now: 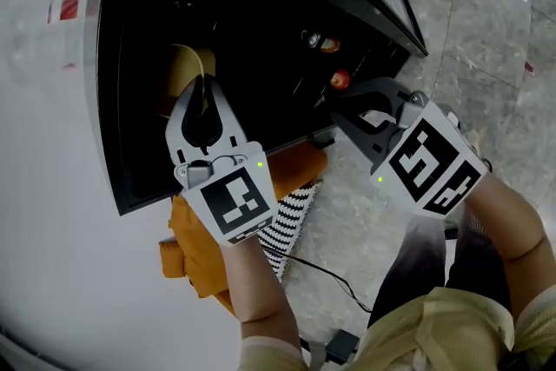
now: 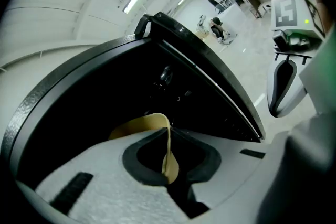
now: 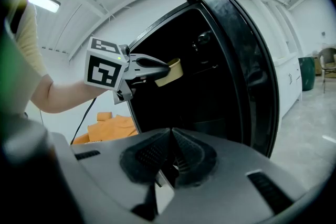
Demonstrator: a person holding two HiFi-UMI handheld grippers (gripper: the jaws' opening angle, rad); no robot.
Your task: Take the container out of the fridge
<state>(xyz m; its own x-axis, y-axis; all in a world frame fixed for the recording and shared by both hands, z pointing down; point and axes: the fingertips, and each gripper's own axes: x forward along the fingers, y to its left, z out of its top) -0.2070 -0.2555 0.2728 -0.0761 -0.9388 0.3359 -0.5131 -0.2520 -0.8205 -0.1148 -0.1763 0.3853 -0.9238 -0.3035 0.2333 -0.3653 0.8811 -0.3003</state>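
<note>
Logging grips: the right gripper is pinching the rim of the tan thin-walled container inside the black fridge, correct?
No, the left gripper is the one pinching the rim of the tan thin-walled container inside the black fridge; the left gripper view shows it.

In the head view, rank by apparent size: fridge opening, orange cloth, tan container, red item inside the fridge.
1. fridge opening
2. orange cloth
3. tan container, partly hidden by the left gripper, so its full size is unsure
4. red item, clearly smallest
</note>
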